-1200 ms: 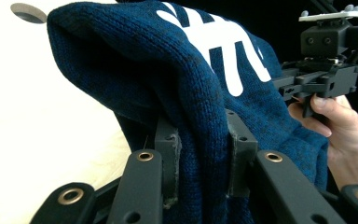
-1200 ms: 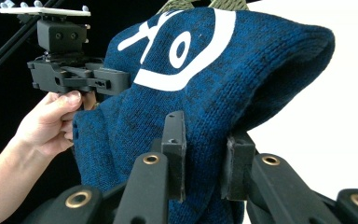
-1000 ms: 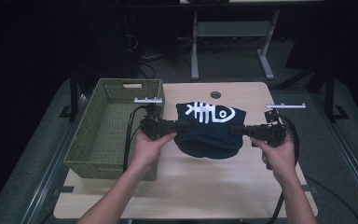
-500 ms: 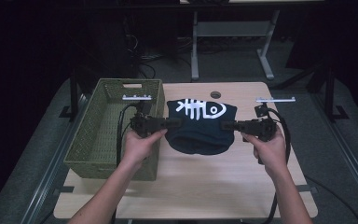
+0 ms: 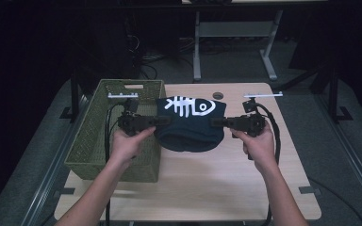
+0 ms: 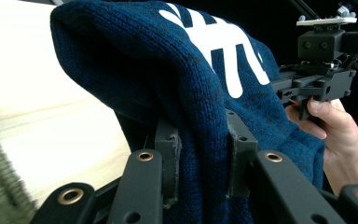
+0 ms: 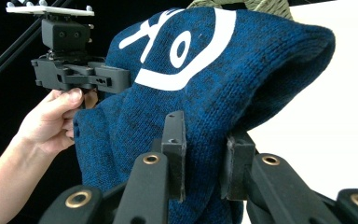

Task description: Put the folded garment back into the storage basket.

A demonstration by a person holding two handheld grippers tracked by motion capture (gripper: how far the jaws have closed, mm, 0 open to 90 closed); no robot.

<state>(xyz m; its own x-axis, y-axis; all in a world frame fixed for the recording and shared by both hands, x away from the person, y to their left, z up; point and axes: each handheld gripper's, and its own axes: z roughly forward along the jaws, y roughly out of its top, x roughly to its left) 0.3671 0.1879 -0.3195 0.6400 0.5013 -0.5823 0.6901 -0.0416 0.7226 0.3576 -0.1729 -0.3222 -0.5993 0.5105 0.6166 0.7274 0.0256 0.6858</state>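
Dark room all round my pale wooden bench (image 5: 207, 188), with a grey frame stand (image 5: 231, 37) behind it on what looks like carpet, though it is dim. My left tool (image 5: 162, 120) and right tool (image 5: 216, 122) are each clamped on a side of the navy knitted beanie with a white fishbone print (image 5: 188, 125), held above the bench just beside the olive woven basket (image 5: 94, 141).

green basket (image 5: 99, 141): table's left edge | wooden table (image 5: 207, 183) | metal stand (image 5: 235, 28): behind table
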